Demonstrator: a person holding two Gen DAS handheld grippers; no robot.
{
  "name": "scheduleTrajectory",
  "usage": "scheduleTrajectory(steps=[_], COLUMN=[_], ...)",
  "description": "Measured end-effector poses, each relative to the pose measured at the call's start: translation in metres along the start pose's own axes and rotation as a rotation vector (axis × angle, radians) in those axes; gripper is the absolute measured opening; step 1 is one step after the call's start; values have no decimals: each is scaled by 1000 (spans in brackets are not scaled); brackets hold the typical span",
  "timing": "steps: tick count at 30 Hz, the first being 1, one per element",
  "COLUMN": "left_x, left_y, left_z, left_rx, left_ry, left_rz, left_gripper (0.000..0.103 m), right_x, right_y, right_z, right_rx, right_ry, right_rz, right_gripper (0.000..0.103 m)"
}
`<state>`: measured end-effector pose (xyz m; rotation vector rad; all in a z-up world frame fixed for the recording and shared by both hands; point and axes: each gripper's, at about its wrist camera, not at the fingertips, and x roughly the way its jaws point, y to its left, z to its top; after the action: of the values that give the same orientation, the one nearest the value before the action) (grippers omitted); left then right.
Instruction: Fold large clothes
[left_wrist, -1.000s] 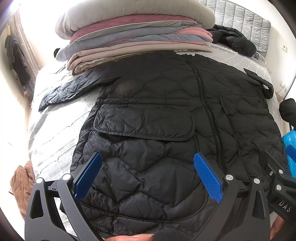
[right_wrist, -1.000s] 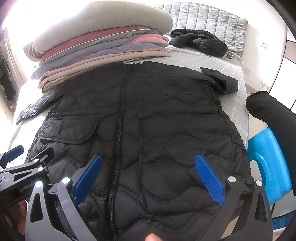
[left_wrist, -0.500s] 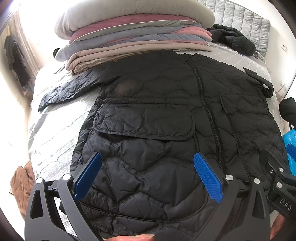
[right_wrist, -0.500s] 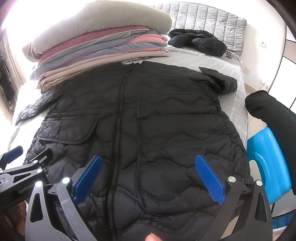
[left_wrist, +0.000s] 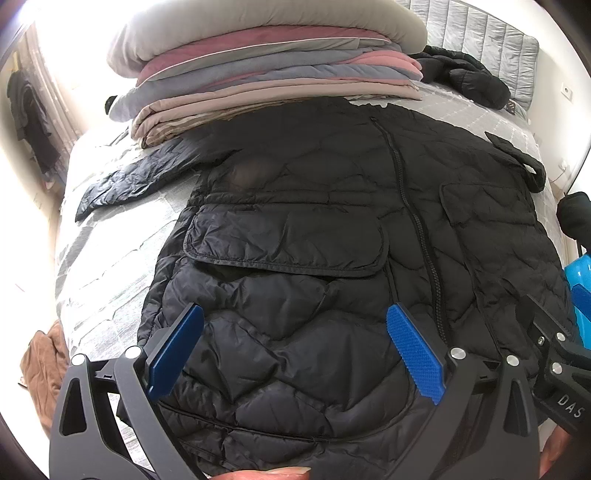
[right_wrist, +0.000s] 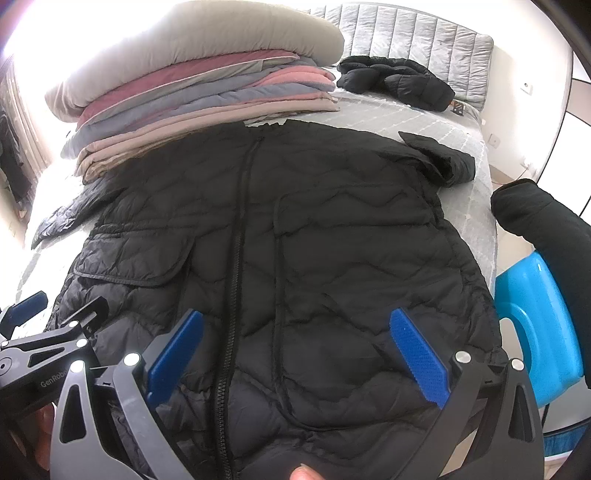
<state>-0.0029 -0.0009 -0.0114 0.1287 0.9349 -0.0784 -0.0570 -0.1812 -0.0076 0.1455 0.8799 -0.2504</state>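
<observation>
Lying flat, the zipped black quilted jacket (left_wrist: 332, 258) covers the bed (left_wrist: 103, 266).

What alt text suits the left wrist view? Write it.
A black quilted puffer jacket lies zipped and spread flat on a grey bed, under the open left gripper. A stack of folded pink, grey and beige bedding sits behind it.

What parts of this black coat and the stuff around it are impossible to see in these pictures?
- Black coat: its collar, in both views, is tucked under the stack of folded bedding.
- Its hem: the left wrist view cuts it off at the bottom edge, behind the left gripper.
- Second dark jacket: too small in the right wrist view to tell its shape.
- Blue stool: partly hidden by a dark sleeve.
</observation>
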Motion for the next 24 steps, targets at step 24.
scheduleTrajectory(steps=[24], left_x=[-2], left_y=[-1], left_z=[1], left_rx=[4], left_ry=[3], left_rz=[-1], left_gripper=[96], right_x=[1], right_y=[0], right_z=[-1], right_rx=[1], right_ry=[4], right_rz=[2], right_gripper=[98])
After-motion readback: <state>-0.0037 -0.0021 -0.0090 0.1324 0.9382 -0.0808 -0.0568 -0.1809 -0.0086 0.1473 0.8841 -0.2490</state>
